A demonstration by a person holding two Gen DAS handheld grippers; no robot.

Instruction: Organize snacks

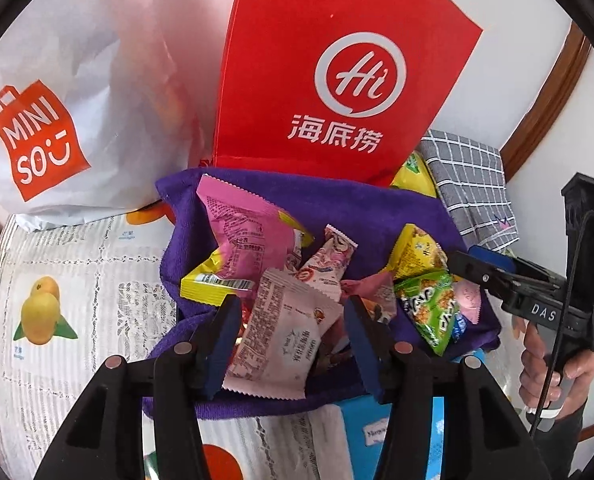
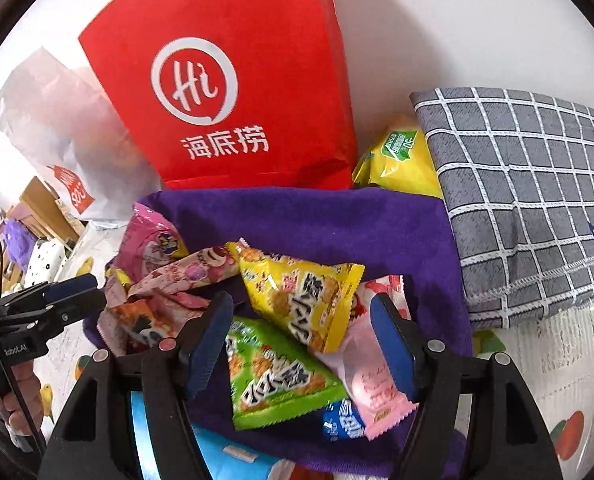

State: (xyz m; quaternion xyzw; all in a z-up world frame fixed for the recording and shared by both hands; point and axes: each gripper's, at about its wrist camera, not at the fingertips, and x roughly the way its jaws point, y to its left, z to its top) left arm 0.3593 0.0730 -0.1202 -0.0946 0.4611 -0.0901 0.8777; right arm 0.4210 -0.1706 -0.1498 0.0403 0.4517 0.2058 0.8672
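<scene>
Crinkly snack packets point(image 1: 281, 280) in pink, yellow and green lie heaped on a purple towel point(image 2: 317, 220) on the worktop; left gripper point(image 1: 285, 344) and right gripper point(image 2: 301, 344) hover released over them

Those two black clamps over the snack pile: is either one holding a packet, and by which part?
Neither. The left gripper straddles a pale pink packet, the right gripper a green packet; both sets of jaws stand open.
</scene>
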